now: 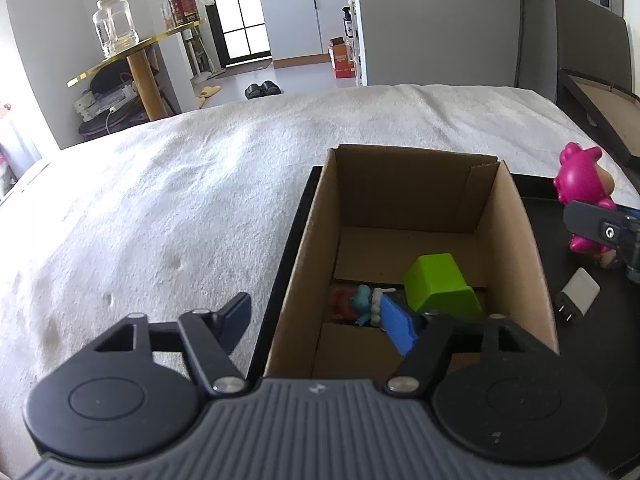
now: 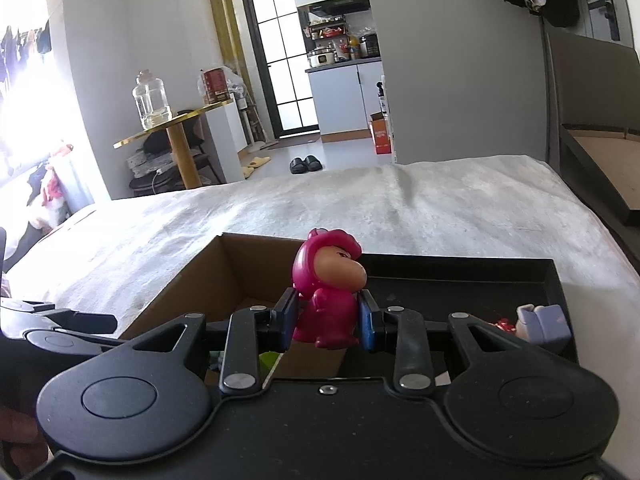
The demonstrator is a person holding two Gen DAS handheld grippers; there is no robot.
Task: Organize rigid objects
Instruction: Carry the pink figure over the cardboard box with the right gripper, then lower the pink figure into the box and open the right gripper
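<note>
An open cardboard box stands on a black tray on the white bed. Inside lie a green cup on its side and a blue toy figure. My left gripper is open and empty, its fingers spread wide at the box's near-left edge. My right gripper is shut on a pink figurine and holds it upright above the tray, just right of the box. The figurine also shows in the left wrist view. A white charger plug lies on the tray.
A small lilac toy and a red bit sit at the tray's right end. The white blanket spreads left and beyond. A gold side table with a glass jar stands past the bed. A dark headboard is at the right.
</note>
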